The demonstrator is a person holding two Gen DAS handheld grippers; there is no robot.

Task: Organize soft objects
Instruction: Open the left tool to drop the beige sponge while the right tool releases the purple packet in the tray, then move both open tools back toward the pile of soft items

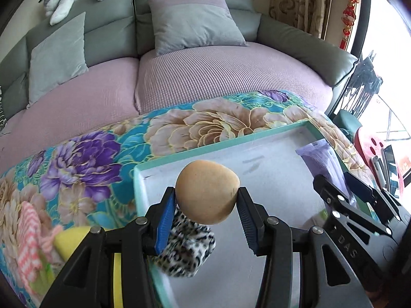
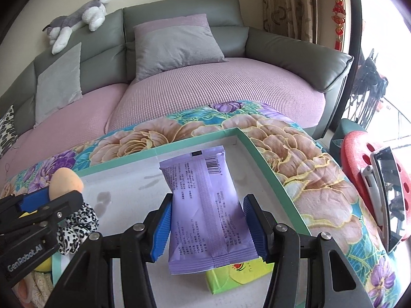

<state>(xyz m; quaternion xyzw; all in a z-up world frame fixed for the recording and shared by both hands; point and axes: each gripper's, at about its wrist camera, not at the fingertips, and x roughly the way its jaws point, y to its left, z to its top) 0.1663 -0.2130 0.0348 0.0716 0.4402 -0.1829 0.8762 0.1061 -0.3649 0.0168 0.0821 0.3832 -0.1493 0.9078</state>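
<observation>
One tan egg-shaped sponge (image 1: 208, 192) is pinched between the left tongs (image 1: 206, 214) above the left end of the shallow teal-rimmed white tray (image 1: 221, 145). One leopard-print fabric scrunchie (image 1: 186, 250) lies beneath it. The right tongs (image 2: 206, 227) clench one purple plastic packet (image 2: 205, 205), over one green packet (image 2: 239, 273) near the tray's right edge.

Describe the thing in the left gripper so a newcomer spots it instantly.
Find the teal-rimmed tray on the floral blanket. Above its near-left corner, the left gripper pinches a tan egg-shaped sponge: smooth and plain, unlike the leopard-print cloth beneath it.
</observation>
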